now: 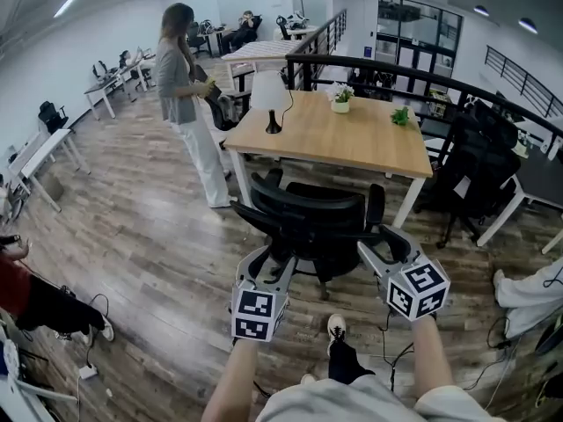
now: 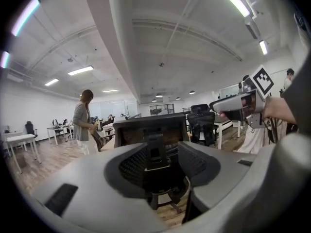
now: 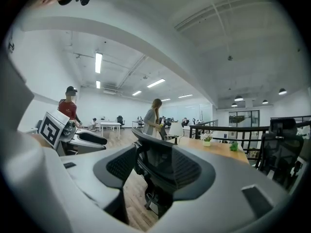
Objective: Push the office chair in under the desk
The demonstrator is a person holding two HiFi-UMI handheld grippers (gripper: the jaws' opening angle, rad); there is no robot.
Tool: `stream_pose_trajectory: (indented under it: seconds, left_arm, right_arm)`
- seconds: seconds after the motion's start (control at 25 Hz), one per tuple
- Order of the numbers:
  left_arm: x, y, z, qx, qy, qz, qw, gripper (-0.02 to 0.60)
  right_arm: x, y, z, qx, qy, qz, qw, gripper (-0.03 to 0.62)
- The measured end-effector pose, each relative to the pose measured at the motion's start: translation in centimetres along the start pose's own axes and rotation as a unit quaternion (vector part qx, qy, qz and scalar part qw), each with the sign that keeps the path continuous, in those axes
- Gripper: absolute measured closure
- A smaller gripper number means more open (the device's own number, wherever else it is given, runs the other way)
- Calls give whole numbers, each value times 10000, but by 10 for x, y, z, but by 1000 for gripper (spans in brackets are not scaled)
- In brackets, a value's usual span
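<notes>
Closest in, a dark cable (image 1: 384, 345) trails across the wooden floor (image 1: 149, 236) beside the person's shoe (image 1: 336, 326), and a step forward could catch it. Just ahead, the left gripper (image 1: 268, 268) and the right gripper (image 1: 387, 246) both have their jaws spread. The chair's back stands in the gap of each without being pinched, so neither tool has a hold on it. The office chair (image 1: 308, 218) sits between the person and the desk (image 1: 352, 139). Its back is turned to the grippers and its seat is just short of the desk's near edge, not yet under it. I cannot tell whether either tool touches the chair. A push with spread tips looks risky on that curved mesh back, since a tip could slide off the rim or poke into the mesh. If one side pushes harder, the seat would likely swivel or the wheels run askew toward the white desk leg (image 1: 410, 202). The armrests may also sit too high and knock the desktop edge. A knock like that could shake the table lamp (image 1: 269, 97) and the small potted plant (image 1: 341, 99) on top, and the lamp looks easiest to tip. Farther left, a standing person (image 1: 186, 104) is near the desk's corner, where a chair that veers off could roll.
</notes>
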State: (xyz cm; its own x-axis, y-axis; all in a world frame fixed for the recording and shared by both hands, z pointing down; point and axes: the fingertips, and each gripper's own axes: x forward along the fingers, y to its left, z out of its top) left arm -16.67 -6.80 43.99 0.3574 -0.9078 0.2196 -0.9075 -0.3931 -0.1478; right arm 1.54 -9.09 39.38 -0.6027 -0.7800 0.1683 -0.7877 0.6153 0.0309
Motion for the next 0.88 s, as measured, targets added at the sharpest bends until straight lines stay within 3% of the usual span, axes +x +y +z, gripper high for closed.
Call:
stream_pose_trajectory:
  seconds: [0.56,0.88]
  left_arm:
    - [87,25,-24,-234,307,-32,9993,221]
    - [120,27,-37,-323,423,-232,9983,207]
  right_arm:
    - [88,-64,-45,-240,508,153,9983,284]
    - [126,-80,-55,-366,612,358,9968,275]
